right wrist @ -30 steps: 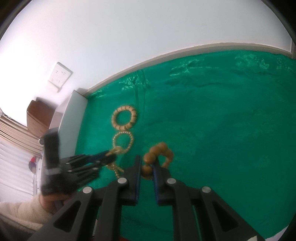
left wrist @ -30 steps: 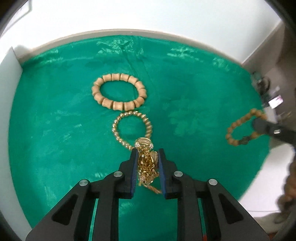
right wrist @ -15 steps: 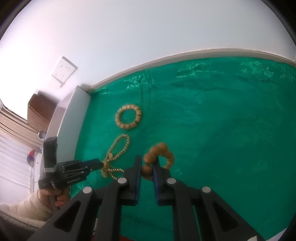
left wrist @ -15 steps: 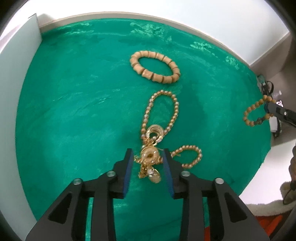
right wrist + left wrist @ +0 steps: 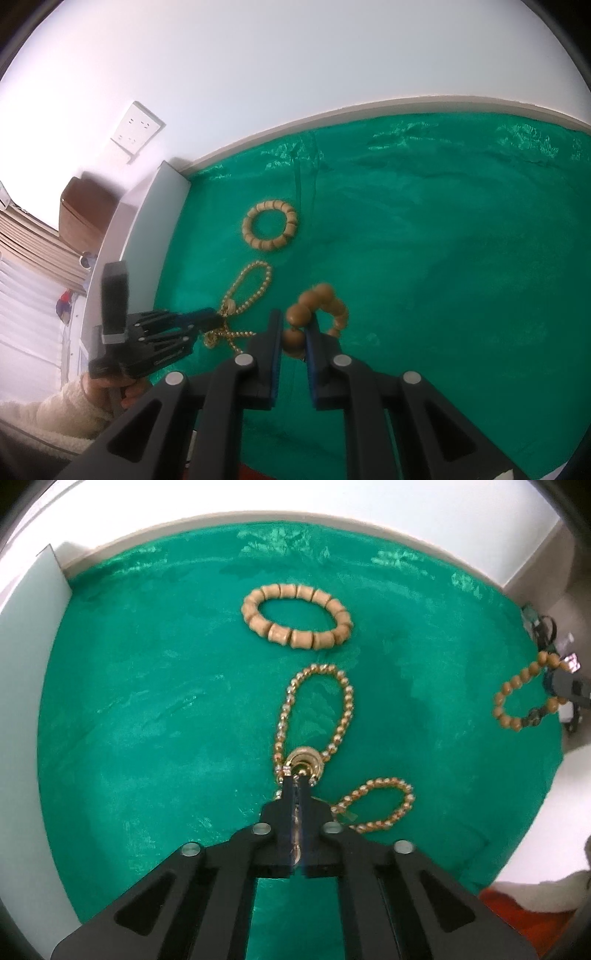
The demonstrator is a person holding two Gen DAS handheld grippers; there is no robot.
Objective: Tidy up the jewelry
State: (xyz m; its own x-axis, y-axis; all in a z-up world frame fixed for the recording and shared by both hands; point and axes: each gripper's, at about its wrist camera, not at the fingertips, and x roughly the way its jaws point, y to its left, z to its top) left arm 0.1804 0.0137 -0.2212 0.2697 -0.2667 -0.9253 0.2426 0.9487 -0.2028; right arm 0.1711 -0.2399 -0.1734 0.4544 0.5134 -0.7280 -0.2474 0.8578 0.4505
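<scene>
A gold bead necklace (image 5: 314, 709) lies in loops on the green cloth (image 5: 147, 720), with a gold clasp cluster (image 5: 303, 761) at its near end. My left gripper (image 5: 298, 781) is shut on that cluster; it also shows in the right wrist view (image 5: 216, 319). A wooden barrel-bead bracelet (image 5: 295, 616) lies flat beyond the necklace. My right gripper (image 5: 293, 325) is shut on a round brown bead bracelet (image 5: 321, 306) and holds it above the cloth; the bracelet also shows at the right of the left wrist view (image 5: 524, 698).
A white upright panel (image 5: 29, 602) borders the cloth on the left. The cloth ends at a white table edge (image 5: 535, 842) on the right. A wall socket (image 5: 137, 127) and a brown chair (image 5: 85, 206) lie beyond the table.
My left gripper was shut on the gold cluster, opened over it half a second ago, and is now shut on it again. The necklace now lies spread in loops. The right gripper held still.
</scene>
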